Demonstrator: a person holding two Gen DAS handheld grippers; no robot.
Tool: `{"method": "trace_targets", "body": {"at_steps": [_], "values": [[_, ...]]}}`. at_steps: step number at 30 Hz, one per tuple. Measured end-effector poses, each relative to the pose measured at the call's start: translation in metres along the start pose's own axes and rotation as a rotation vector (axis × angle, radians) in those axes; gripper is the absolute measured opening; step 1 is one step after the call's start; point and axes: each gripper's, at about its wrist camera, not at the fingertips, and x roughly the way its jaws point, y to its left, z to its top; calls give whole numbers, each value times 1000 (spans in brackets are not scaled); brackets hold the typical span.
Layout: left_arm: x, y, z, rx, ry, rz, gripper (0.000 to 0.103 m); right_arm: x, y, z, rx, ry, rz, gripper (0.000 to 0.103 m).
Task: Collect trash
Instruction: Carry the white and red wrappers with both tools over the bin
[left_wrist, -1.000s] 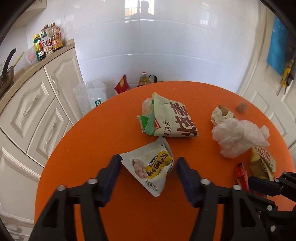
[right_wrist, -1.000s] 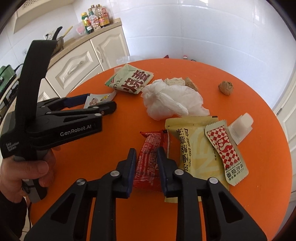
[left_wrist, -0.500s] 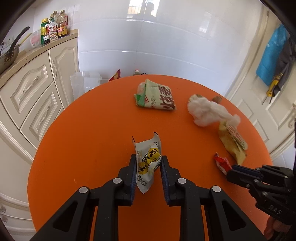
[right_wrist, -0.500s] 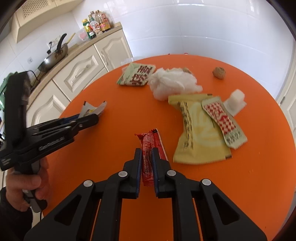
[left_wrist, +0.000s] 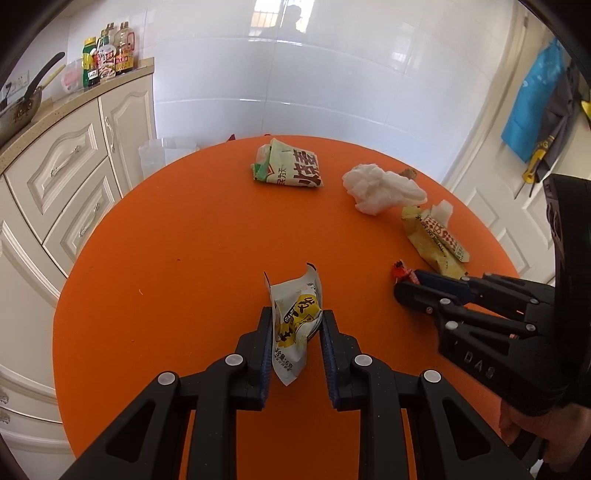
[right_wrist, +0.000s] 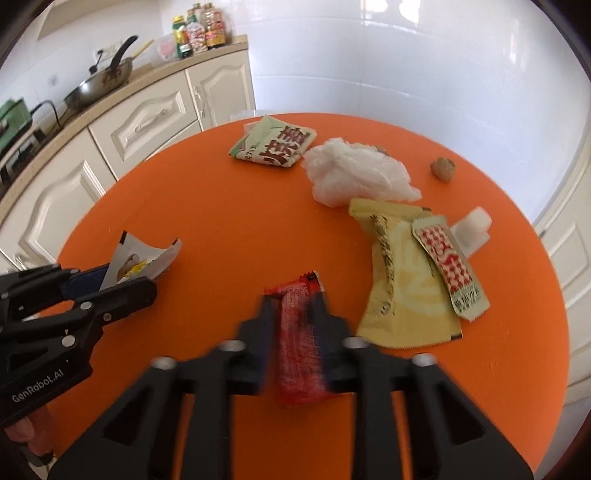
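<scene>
Orange round bench (left_wrist: 192, 258) carrying loose trash, spread out, nothing stacked except on the right.

Crumpled white plastic (right_wrist: 354, 173) near far side, beside green-and-white bag (right_wrist: 275, 146). Probably left for later: both bulky, harder to pinch.

Yellow wrapper (right_wrist: 399, 280) flat on bench, red-checked sachet (right_wrist: 448, 267) lying across its right edge; small white piece (right_wrist: 474, 227) just beside. Brown lump (right_wrist: 443, 168) apart, far right.

Left gripper (left_wrist: 297, 332): fingers clamped on white-and-yellow packet (left_wrist: 295, 325), closed onto it within the last second, steady since. Packet buckled between the pads, top edge standing up, lower corner hanging free below fingers. Grip near the middle, likely to keep the packet from slipping out.

Right gripper (right_wrist: 293, 314): fingers clamped on red wrapper (right_wrist: 299, 354), view blurred. Fingers opened a touch just now; wrapper between them. Wrapper runs lengthwise along the fingers, torn end poking forward.

One item per hand, both pinched, apparently clear of bench though hard to tell. No bin in view; white bag (left_wrist: 166, 151) beyond far bench edge a possible target, unconfirmed.
</scene>
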Motion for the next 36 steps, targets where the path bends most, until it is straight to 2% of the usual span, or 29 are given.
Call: {"method": "trace_targets", "body": {"at_steps": [2, 6, 11, 15, 19, 27, 32, 36], "values": [[-4, 1, 1, 6, -10, -5, 19, -7, -10, -4, 65, -7, 78, 11], [-22, -3, -8, 19, -28, -16, 19, -28, -18, -16, 123, -53, 134, 11], [-49, -24, -17, 66, -57, -56, 19, -68, -27, -30, 163, -123, 141, 11], [-75, -65, -21, 105, -83, -97, 19, -110, -47, -44, 211, -194, 131, 11], [-97, -110, -18, 173, -112, -157, 19, -155, -77, -66, 271, -265, 83, 11], [-113, -220, -19, 337, -146, -288, 20, -248, -157, -127, 429, -386, -89, 11], [-109, -293, -29, 446, -128, -388, 20, -294, -208, -180, 548, -419, -219, 11], [-93, -349, -45, 531, -73, -444, 20, -310, -245, -220, 647, -408, -297, 11]]}}
